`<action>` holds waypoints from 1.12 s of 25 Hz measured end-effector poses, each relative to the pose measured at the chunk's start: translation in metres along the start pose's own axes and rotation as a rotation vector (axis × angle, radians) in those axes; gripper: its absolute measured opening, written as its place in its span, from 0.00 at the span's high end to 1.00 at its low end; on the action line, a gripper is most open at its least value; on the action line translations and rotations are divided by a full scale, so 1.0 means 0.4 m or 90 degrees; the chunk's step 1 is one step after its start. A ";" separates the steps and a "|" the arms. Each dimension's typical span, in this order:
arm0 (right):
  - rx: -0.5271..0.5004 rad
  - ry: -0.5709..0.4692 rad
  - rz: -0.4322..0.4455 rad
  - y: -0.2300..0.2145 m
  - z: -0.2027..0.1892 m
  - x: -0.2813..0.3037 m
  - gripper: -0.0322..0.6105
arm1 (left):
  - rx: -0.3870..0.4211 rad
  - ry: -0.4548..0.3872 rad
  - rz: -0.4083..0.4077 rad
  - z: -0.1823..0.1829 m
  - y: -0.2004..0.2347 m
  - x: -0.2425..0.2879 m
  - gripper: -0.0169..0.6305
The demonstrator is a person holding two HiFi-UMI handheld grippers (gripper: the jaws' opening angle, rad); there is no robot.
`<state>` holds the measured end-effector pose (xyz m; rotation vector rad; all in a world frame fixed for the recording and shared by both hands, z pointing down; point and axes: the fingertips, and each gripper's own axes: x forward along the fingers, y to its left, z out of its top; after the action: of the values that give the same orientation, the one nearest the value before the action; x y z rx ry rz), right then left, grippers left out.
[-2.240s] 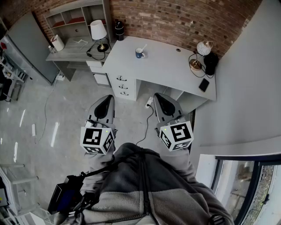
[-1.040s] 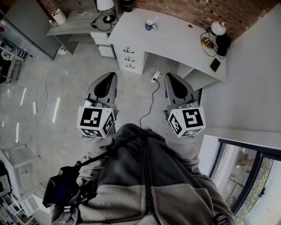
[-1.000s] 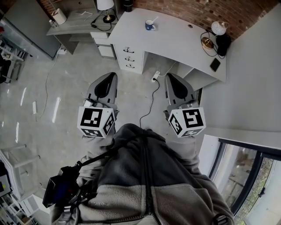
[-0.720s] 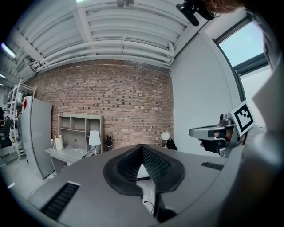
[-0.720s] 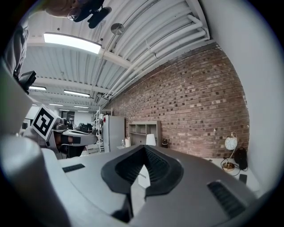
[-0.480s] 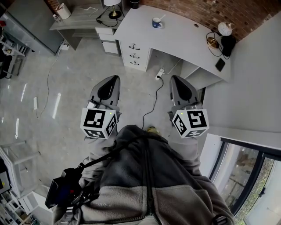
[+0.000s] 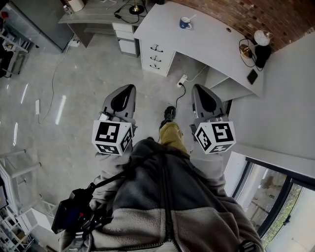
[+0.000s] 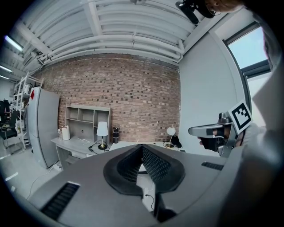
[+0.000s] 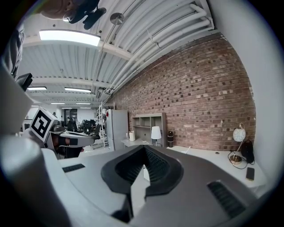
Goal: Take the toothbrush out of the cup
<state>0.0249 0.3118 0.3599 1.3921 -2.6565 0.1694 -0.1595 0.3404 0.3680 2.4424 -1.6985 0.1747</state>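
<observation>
A blue-and-white cup [image 7: 184,22] stands on the white desk [image 7: 216,44] far ahead in the head view, and a white toothbrush [image 7: 190,17] leans out of it to the right. Both grippers are held at waist height over the floor, far short of the desk. My left gripper [image 7: 129,87] is shut with nothing in it, and its jaws meet at the tip [image 8: 142,146]. My right gripper [image 7: 197,87] is also shut and empty [image 9: 144,148]. In the right gripper view the toothbrush [image 9: 187,149] shows just above the gripper body; the cup is hidden there.
The desk has a drawer unit [image 7: 157,54] at its front left. On its right end are a round lamp [image 7: 261,37] and a phone [image 7: 252,76]. A power strip and cable [image 7: 181,81] lie on the floor. A lower side desk [image 7: 93,12] stands left; a grey wall [image 7: 285,98] runs on the right.
The person has walked toward the desk, which has slid up and right in the head view. A leg and shoe now show between the grippers. Both grippers stay shut.
</observation>
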 end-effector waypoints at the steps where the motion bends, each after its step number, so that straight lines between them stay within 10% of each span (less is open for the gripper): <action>1: 0.000 0.000 0.003 0.000 0.000 0.006 0.95 | -0.001 0.000 0.003 0.000 0.003 -0.002 0.97; 12: 0.008 -0.009 0.047 -0.158 0.041 0.323 0.95 | -0.001 -0.001 0.068 0.049 0.175 0.248 0.97; 28: 0.048 -0.018 0.021 -0.625 0.140 0.625 0.95 | 0.048 -0.001 0.013 0.262 0.145 0.823 0.97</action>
<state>0.0860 -0.0408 0.3570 1.3825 -2.7231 0.2577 -0.0989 -0.0027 0.3305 2.4797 -1.7496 0.2439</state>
